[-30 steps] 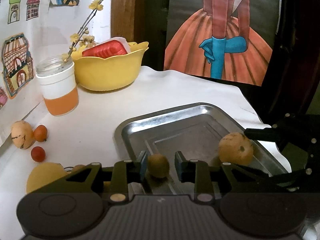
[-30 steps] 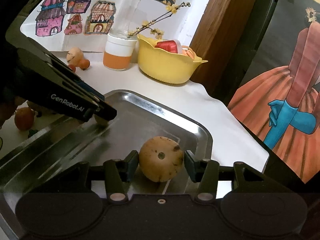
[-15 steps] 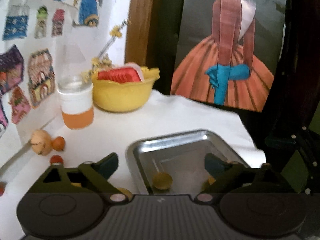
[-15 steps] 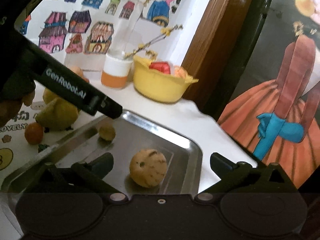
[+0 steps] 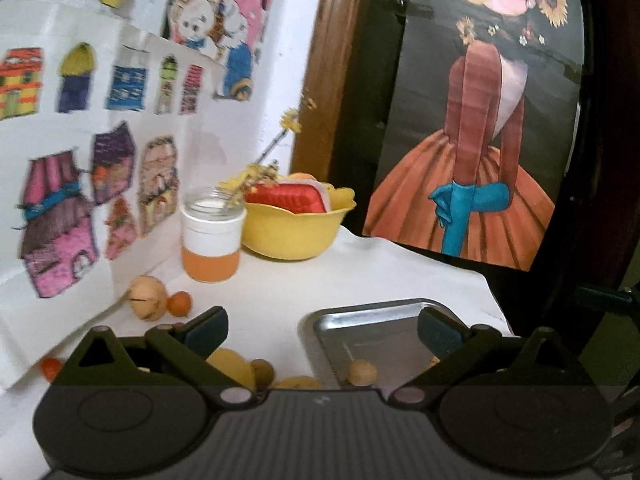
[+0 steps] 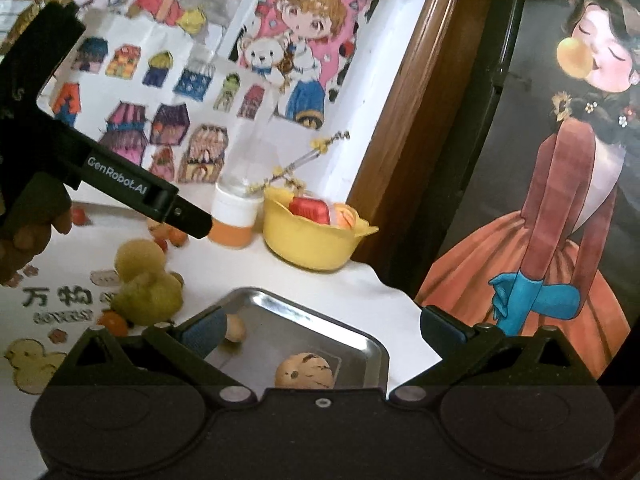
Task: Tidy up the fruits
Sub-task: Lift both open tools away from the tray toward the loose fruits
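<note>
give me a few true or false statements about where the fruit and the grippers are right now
1. Both hand-held grippers are open and hold nothing. True: the left hand-held gripper and the right hand-held gripper both have their jaws spread wide.
2. The metal tray holds no fruit. False: a large speckled fruit and a small round fruit lie in it.
3. The yellow bowl sits beside the jar of orange liquid. True.
4. Every fruit is already in the tray. False: a tan fruit and a small orange fruit lie on the white table.
</note>
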Demonstrator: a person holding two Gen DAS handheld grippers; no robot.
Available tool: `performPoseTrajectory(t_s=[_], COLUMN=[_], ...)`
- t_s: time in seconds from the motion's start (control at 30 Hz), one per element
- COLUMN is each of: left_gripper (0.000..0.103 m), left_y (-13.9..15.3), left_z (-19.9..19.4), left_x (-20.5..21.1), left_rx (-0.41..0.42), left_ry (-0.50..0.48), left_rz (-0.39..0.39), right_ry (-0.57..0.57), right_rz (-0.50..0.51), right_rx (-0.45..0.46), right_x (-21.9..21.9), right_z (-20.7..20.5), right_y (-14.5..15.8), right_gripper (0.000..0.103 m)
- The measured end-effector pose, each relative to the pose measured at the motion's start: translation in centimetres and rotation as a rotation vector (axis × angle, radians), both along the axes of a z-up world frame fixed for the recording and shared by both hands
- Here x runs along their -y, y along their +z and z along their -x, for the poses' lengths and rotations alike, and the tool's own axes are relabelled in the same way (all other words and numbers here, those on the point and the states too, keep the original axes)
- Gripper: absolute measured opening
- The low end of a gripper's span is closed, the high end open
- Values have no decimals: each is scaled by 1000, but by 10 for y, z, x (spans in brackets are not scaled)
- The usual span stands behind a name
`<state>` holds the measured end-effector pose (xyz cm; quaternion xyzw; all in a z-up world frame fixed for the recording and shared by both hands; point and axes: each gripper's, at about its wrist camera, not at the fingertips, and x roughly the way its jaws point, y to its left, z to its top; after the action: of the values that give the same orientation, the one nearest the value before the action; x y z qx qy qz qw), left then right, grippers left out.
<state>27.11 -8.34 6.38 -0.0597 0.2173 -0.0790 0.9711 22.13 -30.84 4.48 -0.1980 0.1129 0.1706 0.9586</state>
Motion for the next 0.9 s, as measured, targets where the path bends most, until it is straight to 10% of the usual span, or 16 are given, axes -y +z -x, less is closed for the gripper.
performPoseTrajectory(t_s=[0.9], left_gripper=[103], left_y=[-32], left_z=[66], left_x=[-111], left_rx=[-96], left_ry=[163], left_rz=[-13], right_ry=[223], right_rz=[34], right_rx=[-116], right_x=[-92], right_z=[63], right_y=[2], right_gripper=[102])
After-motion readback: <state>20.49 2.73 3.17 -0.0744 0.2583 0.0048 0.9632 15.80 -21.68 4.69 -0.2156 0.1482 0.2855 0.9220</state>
